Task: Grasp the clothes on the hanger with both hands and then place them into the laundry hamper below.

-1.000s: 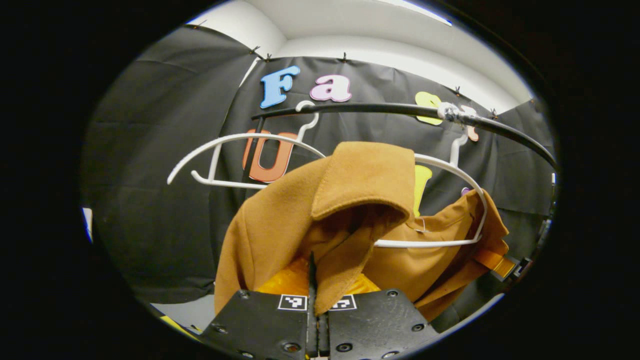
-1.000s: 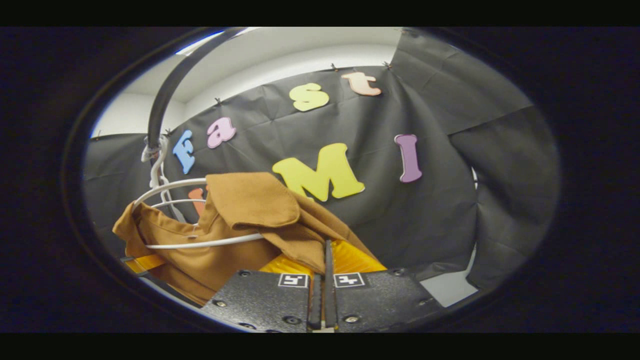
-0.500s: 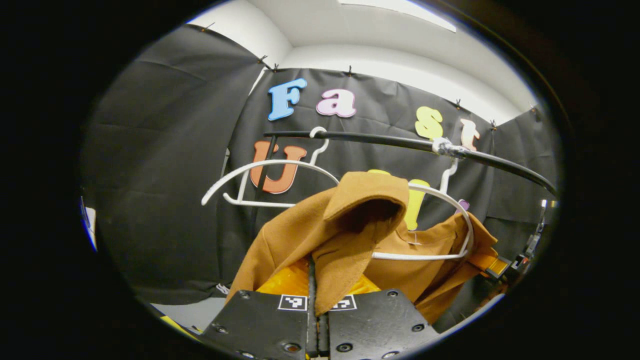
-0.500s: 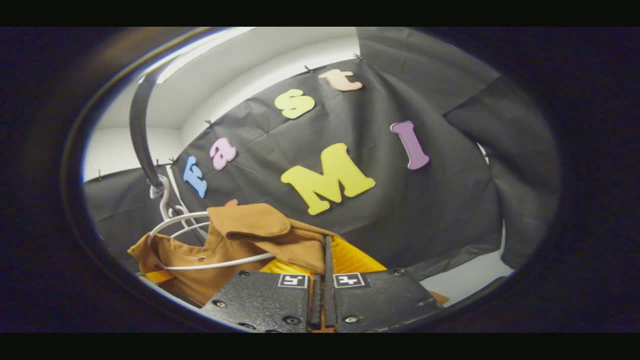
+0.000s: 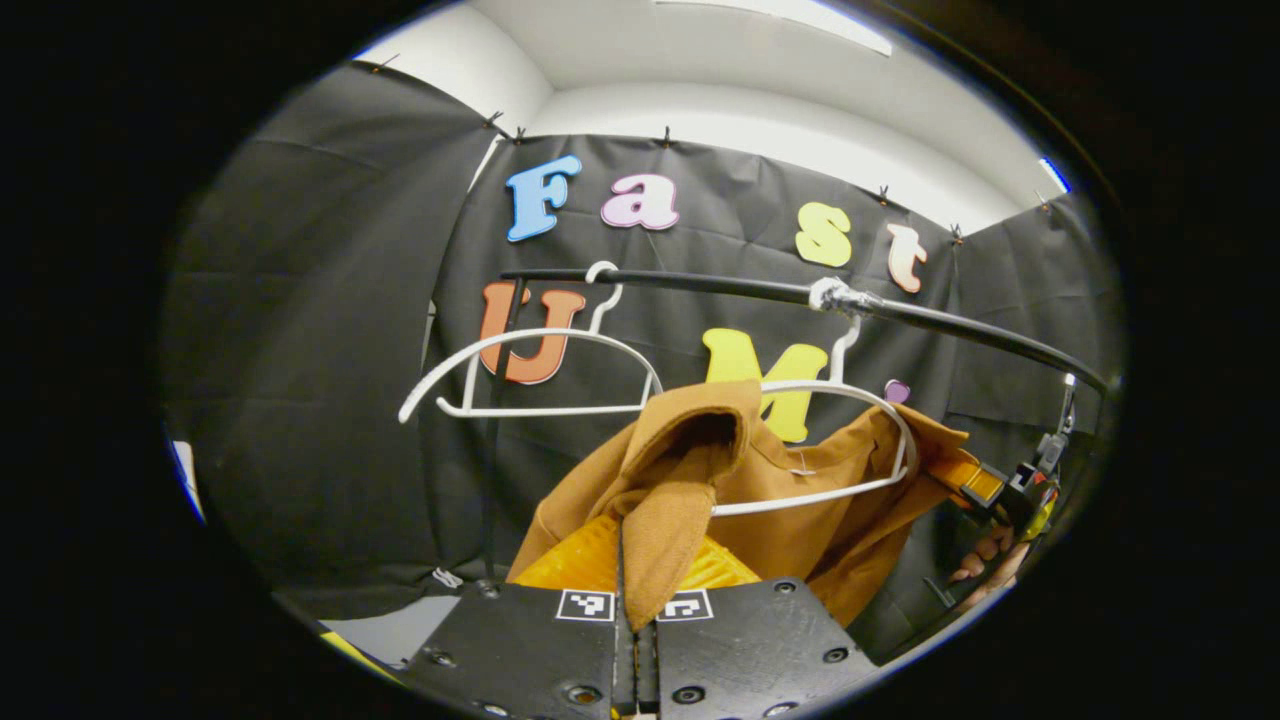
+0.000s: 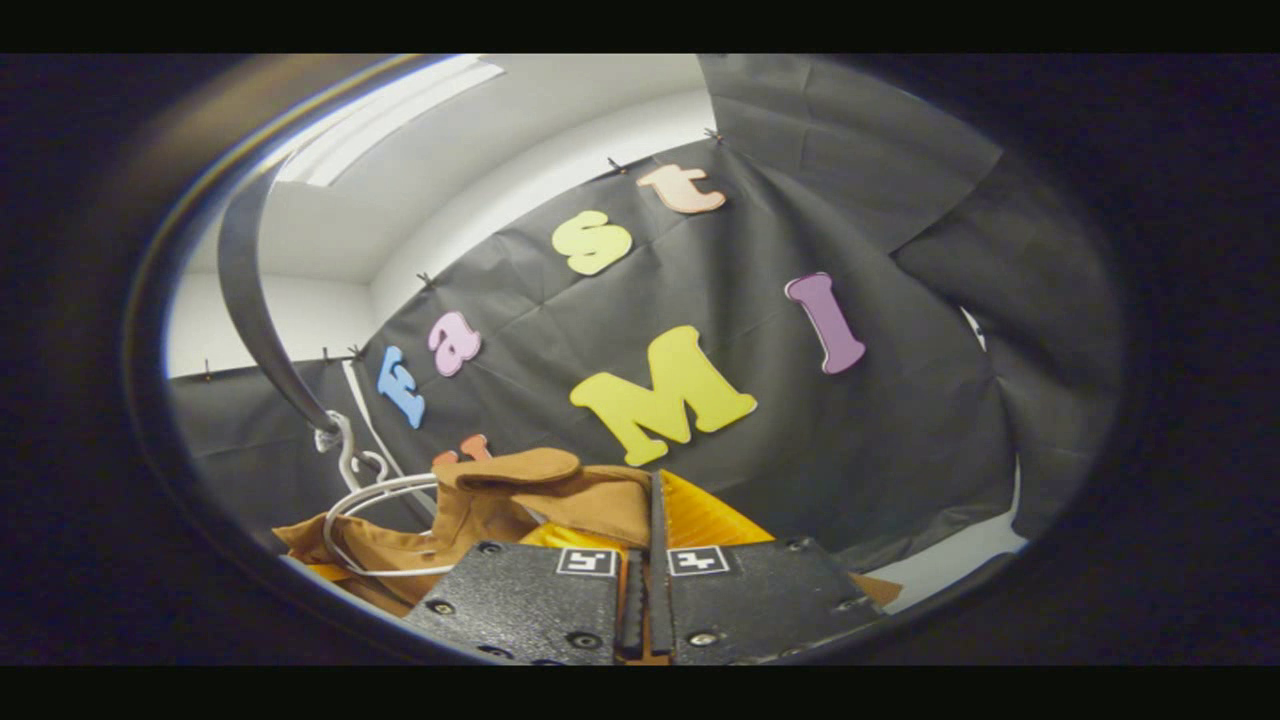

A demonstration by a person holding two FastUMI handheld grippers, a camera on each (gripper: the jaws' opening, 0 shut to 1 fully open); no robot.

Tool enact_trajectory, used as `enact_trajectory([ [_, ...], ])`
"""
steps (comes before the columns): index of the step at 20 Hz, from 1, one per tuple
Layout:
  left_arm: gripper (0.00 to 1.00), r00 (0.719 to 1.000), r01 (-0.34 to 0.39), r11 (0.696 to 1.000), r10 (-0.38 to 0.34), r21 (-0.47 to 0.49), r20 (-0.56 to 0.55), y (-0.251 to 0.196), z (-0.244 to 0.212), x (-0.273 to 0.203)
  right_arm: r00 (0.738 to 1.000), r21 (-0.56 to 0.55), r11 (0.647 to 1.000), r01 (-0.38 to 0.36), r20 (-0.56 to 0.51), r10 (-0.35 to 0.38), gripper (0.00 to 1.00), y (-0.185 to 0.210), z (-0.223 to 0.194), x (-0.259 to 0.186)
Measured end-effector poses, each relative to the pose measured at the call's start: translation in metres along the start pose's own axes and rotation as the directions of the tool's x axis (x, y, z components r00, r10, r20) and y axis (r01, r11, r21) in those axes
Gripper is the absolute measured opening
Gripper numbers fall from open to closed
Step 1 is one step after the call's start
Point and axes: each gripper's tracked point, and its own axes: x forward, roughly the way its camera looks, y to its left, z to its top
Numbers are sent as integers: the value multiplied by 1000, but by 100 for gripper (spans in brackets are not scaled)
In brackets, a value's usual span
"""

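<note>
Nearest, the left tool [image 5: 634, 625] pinches shut on a brown woollen coat [image 5: 690, 490]; the right tool [image 6: 646, 590] likewise clamps its fabric. Beyond, the coat hangs half off a white plastic hanger [image 5: 880, 440], hooked on a black rail [image 5: 720, 285] beside an empty white hanger [image 5: 520, 350].

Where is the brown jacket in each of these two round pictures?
Left gripper view: the brown jacket sits low and right of centre, draped on a white hanger.
Right gripper view: the jacket sits low and left.
Shared landmark: the black rail holding that hanger.
</note>
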Motion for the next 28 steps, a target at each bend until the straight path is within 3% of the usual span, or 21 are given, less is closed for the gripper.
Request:
enact_trajectory([
  [1,1,1000,-11,1000,11,-3,14,6,6,1,1000,10,1000,-3,3,3,5,-1,4,2],
  [2,5,1000,-20,1000,20,-4,18,12,11,4,1000,10,1000,3,-1,-3,5,-3,6,4],
  [8,6,998,-51,999,51,10,32,37,26,21,1000,49,999,-3,-13,4,5,-13,20,22],
  [9,1,998,-57,998,56,17,35,43,30,22,1000,50,999,6,-14,-6,6,-18,23,25],
  [10,6,997,-60,998,59,13,41,47,34,25,1000,54,999,5,-18,-4,6,-20,23,28],
  [16,5,996,-69,998,69,0,53,82,46,39,996,80,996,-33,-85,40,6,-19,6,50],
  [20,5,999,-42,998,42,-52,-3,95,29,54,989,121,991,-63,-122,78,5,-18,-9,63],
  [28,5,994,-2,997,-7,-83,-106,106,-19,65,980,134,991,-3,-197,30,6,-53,-40,77],
])
